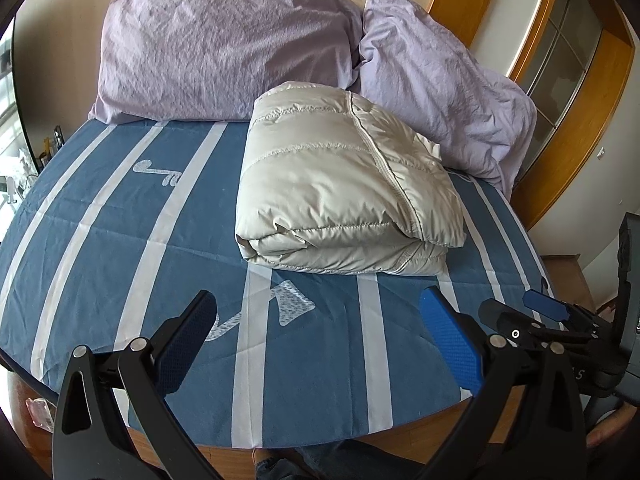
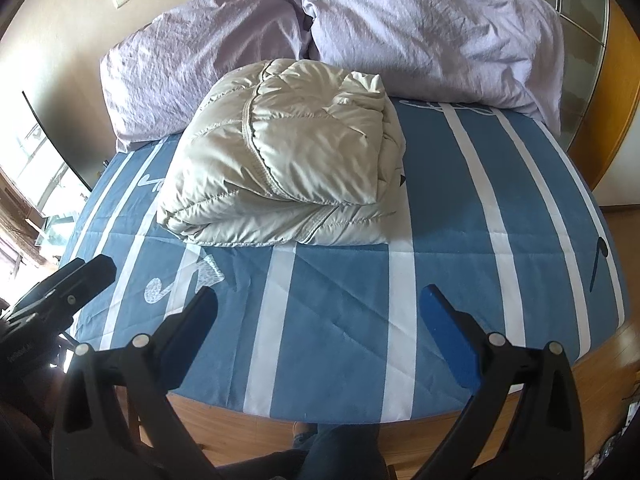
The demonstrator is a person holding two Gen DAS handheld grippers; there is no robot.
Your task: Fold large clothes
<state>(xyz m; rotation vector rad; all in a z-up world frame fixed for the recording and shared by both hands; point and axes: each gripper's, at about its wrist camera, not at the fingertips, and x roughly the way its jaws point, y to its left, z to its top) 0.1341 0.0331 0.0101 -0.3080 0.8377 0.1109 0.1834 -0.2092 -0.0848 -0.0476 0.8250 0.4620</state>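
Note:
A pale grey puffer jacket [image 1: 344, 184] lies folded into a thick bundle on the blue and white striped bed sheet [image 1: 120, 232]; it also shows in the right wrist view [image 2: 280, 168]. My left gripper [image 1: 320, 304] is open and empty, held over the near part of the bed, well short of the jacket. My right gripper [image 2: 320, 300] is open and empty too, over the near edge of the bed. The right gripper also shows at the right of the left wrist view [image 1: 516, 312], and the left gripper at the left of the right wrist view [image 2: 76, 280].
Two lilac pillows [image 1: 224, 48] [image 1: 444, 88] lean against the wall behind the jacket. A wooden door frame [image 1: 580, 128] stands at the right. The bed's wooden front edge [image 2: 280, 428] is just below the grippers. A window [image 2: 36, 168] is at the left.

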